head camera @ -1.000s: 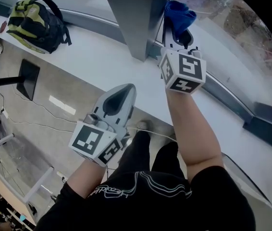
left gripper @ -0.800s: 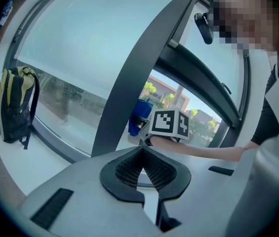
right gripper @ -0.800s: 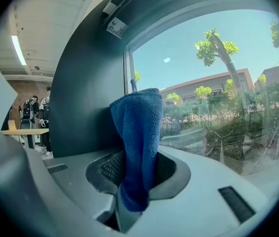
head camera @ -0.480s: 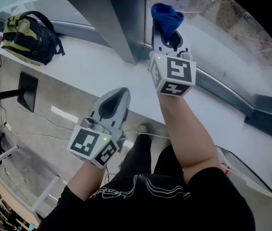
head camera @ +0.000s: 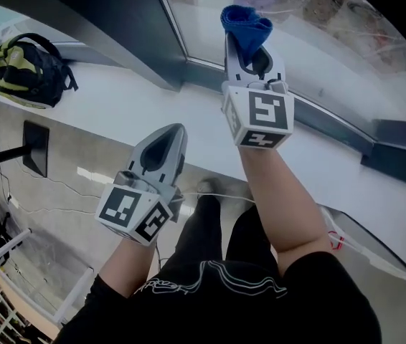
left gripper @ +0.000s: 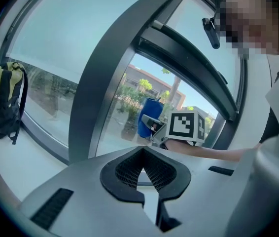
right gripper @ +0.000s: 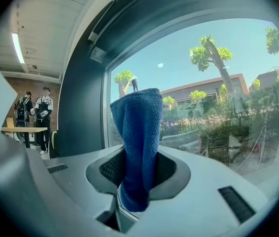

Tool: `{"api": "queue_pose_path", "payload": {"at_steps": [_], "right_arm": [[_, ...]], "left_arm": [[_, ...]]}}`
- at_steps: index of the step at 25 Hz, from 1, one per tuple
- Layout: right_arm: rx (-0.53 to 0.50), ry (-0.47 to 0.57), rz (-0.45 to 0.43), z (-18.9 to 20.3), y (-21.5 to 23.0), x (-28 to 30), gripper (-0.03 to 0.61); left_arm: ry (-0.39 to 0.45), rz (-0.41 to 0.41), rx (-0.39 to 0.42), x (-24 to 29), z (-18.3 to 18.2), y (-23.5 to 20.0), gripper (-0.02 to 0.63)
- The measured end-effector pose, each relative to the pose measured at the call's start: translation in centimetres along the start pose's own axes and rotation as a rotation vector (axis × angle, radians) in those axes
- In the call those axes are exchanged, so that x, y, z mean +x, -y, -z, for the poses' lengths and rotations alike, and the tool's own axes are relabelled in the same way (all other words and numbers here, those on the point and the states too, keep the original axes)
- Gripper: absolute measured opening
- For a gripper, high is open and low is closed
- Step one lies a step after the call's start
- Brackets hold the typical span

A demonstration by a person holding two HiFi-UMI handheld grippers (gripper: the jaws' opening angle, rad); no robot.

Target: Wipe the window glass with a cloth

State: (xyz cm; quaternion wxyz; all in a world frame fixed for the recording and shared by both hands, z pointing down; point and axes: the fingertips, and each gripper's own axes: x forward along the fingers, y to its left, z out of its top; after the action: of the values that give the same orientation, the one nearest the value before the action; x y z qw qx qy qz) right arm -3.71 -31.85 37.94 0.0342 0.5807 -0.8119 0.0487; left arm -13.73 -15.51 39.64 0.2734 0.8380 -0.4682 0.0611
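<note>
Clamped on the blue cloth (head camera: 246, 21), the right gripper (head camera: 249, 47) had shifted from the mullion (head camera: 135, 24) to before the window glass (head camera: 332, 27), seemingly ready to wipe, while the left gripper (head camera: 168, 136) hung clenched and empty below the glass.

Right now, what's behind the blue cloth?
Behind the blue cloth, clamped in the right gripper, is the window glass, with trees and a building outside. The cloth covers the pane right behind it, so contact with the glass cannot be told.
</note>
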Motion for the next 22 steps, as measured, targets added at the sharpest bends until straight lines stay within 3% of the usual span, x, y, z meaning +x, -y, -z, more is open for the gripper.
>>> {"api": "queue_pose_path", "payload": {"at_steps": [22], "right_arm": [[-0.013, -0.015, 0.179, 0.8, 22.4, -16.7, 0.094]], "left_arm": [[-0.097, 0.153, 0.063, 7.1, 6.9, 21.2, 0.003]]}}
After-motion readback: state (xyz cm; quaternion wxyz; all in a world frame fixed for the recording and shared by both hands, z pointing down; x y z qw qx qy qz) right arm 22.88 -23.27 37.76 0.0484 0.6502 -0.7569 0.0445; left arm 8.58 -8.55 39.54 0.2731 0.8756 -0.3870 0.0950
